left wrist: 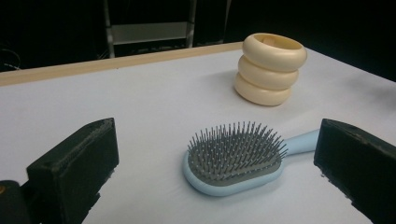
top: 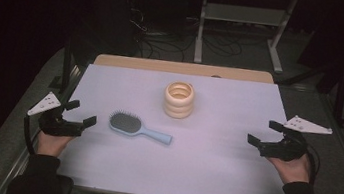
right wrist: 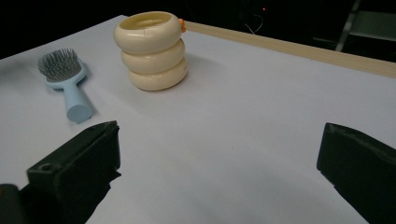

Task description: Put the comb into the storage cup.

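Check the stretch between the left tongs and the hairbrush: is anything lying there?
Nothing. In the high view, only bare white tabletop separates the open left tongs from the light-blue plastic hairbrush with grey bristle pad; the left gripper view agrees.

pale table point(top: 210, 172) with a blue hairbrush point(top: 139, 127) and a cream ringed holder point(top: 178, 100) on it
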{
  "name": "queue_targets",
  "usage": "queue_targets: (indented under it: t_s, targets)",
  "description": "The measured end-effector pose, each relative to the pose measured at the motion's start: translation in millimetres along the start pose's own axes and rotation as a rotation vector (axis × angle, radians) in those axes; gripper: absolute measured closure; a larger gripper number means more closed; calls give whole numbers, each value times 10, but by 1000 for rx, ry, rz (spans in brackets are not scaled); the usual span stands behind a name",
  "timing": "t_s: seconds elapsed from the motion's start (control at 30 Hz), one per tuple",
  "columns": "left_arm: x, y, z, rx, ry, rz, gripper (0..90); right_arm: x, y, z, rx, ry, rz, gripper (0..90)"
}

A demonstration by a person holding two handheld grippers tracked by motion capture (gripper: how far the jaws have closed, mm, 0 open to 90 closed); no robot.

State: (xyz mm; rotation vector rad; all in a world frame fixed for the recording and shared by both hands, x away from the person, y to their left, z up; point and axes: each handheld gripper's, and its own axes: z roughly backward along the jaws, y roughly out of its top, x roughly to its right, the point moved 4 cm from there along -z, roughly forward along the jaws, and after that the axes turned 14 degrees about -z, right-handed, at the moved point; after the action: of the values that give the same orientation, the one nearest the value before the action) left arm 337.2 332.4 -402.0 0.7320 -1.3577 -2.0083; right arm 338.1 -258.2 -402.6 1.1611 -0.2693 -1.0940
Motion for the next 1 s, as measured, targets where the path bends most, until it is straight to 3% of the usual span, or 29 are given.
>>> queue_targets:
  t_s: [0.27, 0.57, 0.8, 0.9, 1.0]
  targets:
    - [-5, 13, 28, 18, 4, 4, 0, -25, 0, 38, 8, 3, 4, 0]
    - [18, 23, 23, 2, -10, -11, 0, -24, -15, 26, -6, 4, 2, 0]
    - [49, 63, 19, 23, -28, 8, 2, -26, -28, 7, -17, 2, 2, 0]
    - [53, 97, 13, 3, -37, -13, 2, -43, -37, -3, -22, 1, 10, 0]
    - [28, 113, 7, -2, -37, -9, 2, -46, -41, -11, -27, 1, 11, 0]
